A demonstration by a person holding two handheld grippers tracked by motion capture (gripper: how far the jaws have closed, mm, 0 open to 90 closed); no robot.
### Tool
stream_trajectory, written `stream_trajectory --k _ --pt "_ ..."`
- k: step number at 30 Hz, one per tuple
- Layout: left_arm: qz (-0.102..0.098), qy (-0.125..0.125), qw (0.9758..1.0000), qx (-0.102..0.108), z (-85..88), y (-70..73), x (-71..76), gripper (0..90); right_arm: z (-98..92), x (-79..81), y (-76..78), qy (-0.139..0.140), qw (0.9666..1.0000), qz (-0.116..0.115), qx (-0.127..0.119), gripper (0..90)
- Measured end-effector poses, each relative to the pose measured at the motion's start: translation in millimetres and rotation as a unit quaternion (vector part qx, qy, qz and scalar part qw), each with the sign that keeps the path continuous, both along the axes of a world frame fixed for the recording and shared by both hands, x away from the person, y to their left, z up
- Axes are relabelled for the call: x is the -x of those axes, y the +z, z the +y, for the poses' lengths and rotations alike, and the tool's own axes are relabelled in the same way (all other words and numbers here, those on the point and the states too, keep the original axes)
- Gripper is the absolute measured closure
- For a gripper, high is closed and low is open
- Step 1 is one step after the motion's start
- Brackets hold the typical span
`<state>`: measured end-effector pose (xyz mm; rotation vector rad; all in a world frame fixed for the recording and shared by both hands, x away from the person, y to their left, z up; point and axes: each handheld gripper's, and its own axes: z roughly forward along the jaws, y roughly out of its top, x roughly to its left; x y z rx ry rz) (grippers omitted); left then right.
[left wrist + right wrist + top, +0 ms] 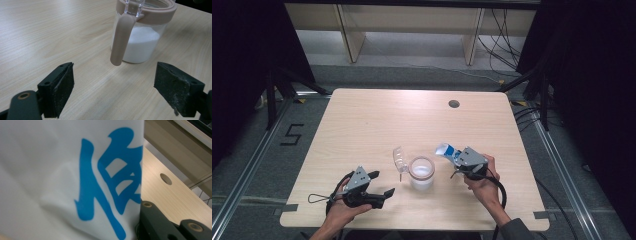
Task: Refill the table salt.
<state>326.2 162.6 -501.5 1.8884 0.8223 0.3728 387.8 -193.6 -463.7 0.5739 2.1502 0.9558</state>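
jar point(140, 47) of white powder ahead, pink handle point(121, 40); hand-held gripper point(113, 90) jaws wide apart.

From above my tabletop point(362, 125) sits evenly lit amid dark surroundings, shadows soft, while the white bag point(62, 170) before my right tool is blurred, too close to focus.

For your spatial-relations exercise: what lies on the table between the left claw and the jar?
Nothing: in the left gripper view, bare wood runs from the open left claw to the jar; only the jar's hanging strap dangles above it.
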Motion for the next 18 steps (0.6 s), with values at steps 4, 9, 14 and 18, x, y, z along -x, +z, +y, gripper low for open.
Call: stream_trajectory --k 4,9,14,18 --pt "0.001 -0.001 1.0000 0.005 -0.1 0.0 0.2 15.8 -2.7 -2.0 -1.7 -0.002 0.9999 0.010 -0.014 83.4" --pt "0.000 -0.002 1.0000 0.004 -0.1 0.0 0.3 15.8 -7.4 -4.7 -2.4 0.000 0.9985 0.025 -0.049 83.4" --pt "0.002 0.002 1.0000 0.002 0.0 0.1 0.3 15.8 -13.5 -7.5 -5.1 -0.001 0.9936 0.055 -0.098 83.7" --pt "0.001 0.001 1.0000 0.003 -0.2 0.1 0.0 15.8 -17.4 -9.2 -6.7 -0.008 0.9935 0.057 -0.098 83.9"
